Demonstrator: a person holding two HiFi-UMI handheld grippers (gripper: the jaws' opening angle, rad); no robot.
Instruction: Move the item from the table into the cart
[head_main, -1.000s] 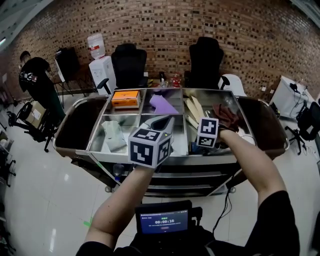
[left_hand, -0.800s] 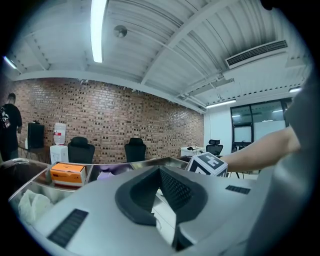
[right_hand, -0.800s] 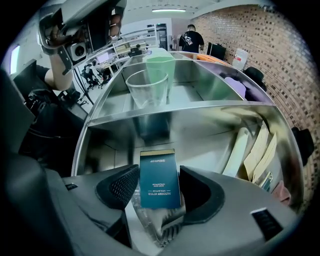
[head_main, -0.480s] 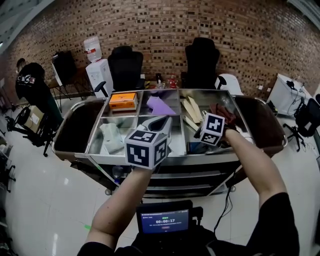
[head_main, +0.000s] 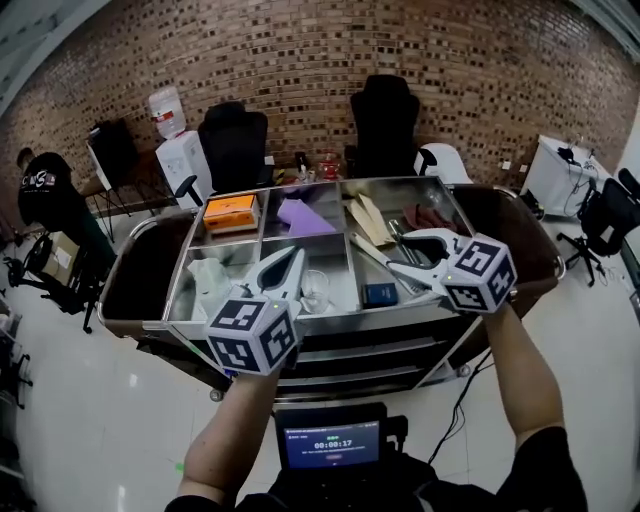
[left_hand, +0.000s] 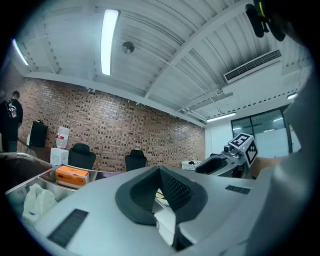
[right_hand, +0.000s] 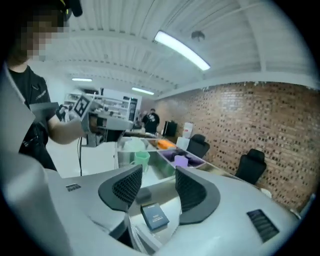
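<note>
The dark blue box (head_main: 380, 294) is found in the cart (head_main: 330, 322), near a clear cup (head_main: 314, 290). Above it the right gripper (head_main: 400, 250) is held, jaws apart, just narrowed, nothing between; the left gripper (head_main: 293, 256) is closed, empty.

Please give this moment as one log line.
left gripper: shut, empty | right gripper: open, jaws just narrowing, empty, above cart | dark blue box: in cart

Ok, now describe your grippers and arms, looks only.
The left gripper and right gripper are pale grey moulded shells with dark ribbed pads. Each carries a white cube printed with black square markers. The forearms are bare; black sleeves cover the upper arms.
</note>
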